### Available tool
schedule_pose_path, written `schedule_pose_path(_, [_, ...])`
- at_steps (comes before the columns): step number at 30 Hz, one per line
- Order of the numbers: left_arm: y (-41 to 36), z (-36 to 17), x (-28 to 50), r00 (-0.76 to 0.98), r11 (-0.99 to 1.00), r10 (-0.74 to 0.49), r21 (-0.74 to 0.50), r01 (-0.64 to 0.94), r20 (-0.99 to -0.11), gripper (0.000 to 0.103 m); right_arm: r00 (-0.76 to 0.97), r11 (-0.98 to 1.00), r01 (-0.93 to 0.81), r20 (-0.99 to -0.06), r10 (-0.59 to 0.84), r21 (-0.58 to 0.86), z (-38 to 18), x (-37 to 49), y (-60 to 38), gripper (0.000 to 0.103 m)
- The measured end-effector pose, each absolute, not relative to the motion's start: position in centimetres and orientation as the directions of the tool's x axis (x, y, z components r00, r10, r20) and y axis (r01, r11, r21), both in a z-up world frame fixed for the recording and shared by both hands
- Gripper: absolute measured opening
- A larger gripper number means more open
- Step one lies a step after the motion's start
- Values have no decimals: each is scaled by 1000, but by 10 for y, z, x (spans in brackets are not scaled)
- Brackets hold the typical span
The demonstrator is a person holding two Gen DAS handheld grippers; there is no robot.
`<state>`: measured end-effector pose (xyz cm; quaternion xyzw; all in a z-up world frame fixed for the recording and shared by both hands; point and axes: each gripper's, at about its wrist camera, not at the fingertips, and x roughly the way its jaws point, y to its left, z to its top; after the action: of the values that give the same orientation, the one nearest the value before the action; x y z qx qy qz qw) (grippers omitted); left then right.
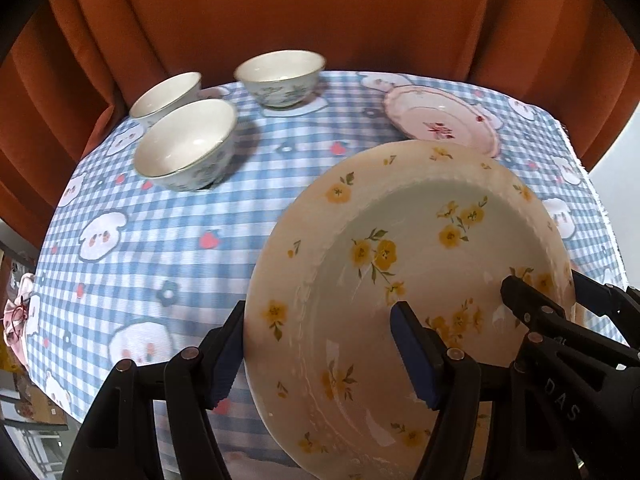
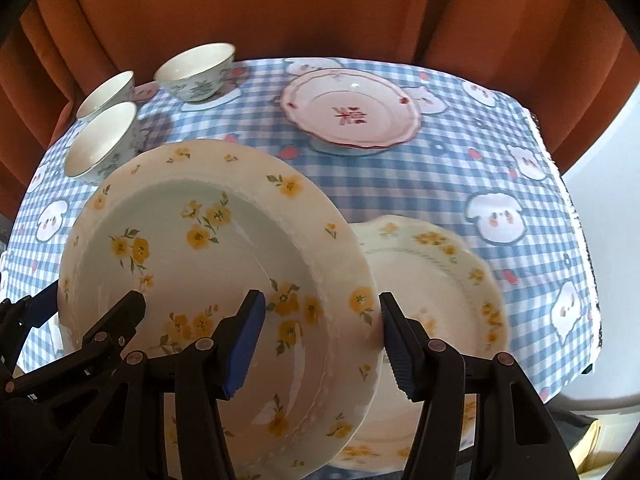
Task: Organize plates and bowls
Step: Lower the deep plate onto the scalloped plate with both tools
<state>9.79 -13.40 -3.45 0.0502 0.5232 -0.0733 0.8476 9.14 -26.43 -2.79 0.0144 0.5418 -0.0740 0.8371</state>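
Above the checked surface both tongs, left and right, pinch my yellow-flowered plate; next I judge it stacks onto the pink plate.

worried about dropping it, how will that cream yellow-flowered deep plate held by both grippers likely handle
The cream yellow-flowered glazed plate looks rigid and probably breakable. Its glossy highlights suggest a slippery rim, so it could slide in the pads. The left gripper and right gripper each straddle one rim, and it hangs tilted, so it's likely fairly heavy.
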Motion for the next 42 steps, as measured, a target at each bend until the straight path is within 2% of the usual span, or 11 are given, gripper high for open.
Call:
schedule_pose_path(23, [-271,-62,70,395,971,-130,-38,235,-910,71,389,971,229,-909,-151,-64,-40,46,-412,62])
schedule_pose_path(42, [-284,-99,75,326,988,-114,-72,140,-938,73,389,988,131,-912,-128,-83,-56,62,-432,62])
